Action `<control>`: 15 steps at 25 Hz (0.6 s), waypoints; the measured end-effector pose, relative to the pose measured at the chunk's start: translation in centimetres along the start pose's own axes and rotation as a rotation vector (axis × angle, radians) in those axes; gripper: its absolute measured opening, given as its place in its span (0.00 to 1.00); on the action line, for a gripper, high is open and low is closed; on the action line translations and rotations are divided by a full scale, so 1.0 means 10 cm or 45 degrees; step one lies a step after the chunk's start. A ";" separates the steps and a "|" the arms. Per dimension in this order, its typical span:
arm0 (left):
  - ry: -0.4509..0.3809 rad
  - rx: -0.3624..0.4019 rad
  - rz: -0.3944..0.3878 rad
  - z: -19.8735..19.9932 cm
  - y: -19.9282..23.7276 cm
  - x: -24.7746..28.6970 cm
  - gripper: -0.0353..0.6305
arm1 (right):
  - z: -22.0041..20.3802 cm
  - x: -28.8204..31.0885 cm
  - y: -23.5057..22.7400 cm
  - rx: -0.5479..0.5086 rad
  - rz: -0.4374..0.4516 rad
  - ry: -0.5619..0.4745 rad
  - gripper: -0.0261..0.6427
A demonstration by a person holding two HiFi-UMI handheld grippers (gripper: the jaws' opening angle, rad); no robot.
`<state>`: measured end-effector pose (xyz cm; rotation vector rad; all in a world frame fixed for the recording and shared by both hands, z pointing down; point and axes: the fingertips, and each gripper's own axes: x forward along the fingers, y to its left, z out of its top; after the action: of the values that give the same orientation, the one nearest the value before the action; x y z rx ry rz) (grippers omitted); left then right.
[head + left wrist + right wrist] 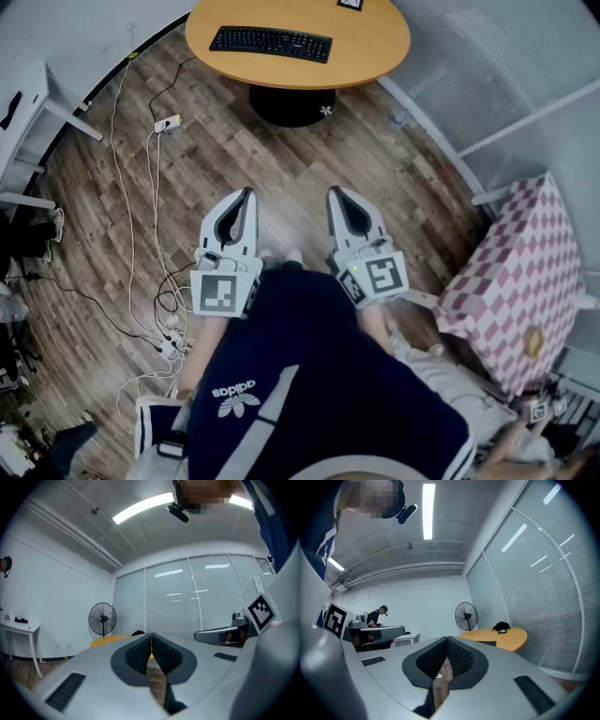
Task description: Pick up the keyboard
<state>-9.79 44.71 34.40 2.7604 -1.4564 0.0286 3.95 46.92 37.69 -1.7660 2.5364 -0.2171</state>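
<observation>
A black keyboard (pixel 270 42) lies flat on a round orange table (pixel 375 47) at the top of the head view. In the right gripper view its edge (pixel 486 643) shows on the same table (pixel 506 637). Both grippers hang level in front of the person, well short of the table, over the wood floor. My left gripper (pixel 247 193) is shut with nothing between its pads. My right gripper (pixel 335 192) is shut and empty too. In the left gripper view the jaws (pixel 151 636) meet at the tip, with the table a yellow sliver behind them.
White cables and a power strip (pixel 167 123) trail over the floor at left. A checkered pink-and-white box (pixel 514 281) stands at right. A standing fan (pixel 466 616) is beside the table. A white desk (pixel 21 629) stands at left, glass partitions behind. A distant person (pixel 375 616) stands at the back.
</observation>
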 end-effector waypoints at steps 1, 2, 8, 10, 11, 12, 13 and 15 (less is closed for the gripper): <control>0.002 0.004 0.004 0.00 0.01 -0.01 0.06 | 0.01 0.00 0.00 0.002 0.002 0.000 0.05; 0.004 0.006 0.008 0.00 0.02 -0.02 0.06 | 0.01 0.01 0.00 0.003 0.004 0.001 0.05; 0.008 0.018 0.032 0.00 0.08 -0.06 0.06 | 0.02 0.06 0.06 -0.005 0.038 0.008 0.05; 0.010 0.020 0.041 -0.01 0.11 -0.06 0.06 | 0.02 0.08 0.08 -0.011 0.047 0.012 0.05; 0.010 0.019 0.043 -0.01 0.12 -0.06 0.06 | 0.01 0.09 0.09 -0.013 0.051 0.014 0.05; 0.010 0.019 0.045 -0.01 0.12 -0.06 0.06 | 0.01 0.09 0.10 -0.015 0.054 0.016 0.05; 0.011 0.018 0.044 -0.02 0.13 -0.06 0.06 | 0.00 0.09 0.10 -0.018 0.058 0.018 0.05; 0.013 0.016 0.039 -0.03 0.12 -0.04 0.06 | -0.01 0.08 0.10 -0.027 0.060 0.026 0.05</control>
<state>-11.01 44.38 34.70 2.7435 -1.5007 0.0527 2.74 46.49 37.65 -1.7175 2.6011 -0.2077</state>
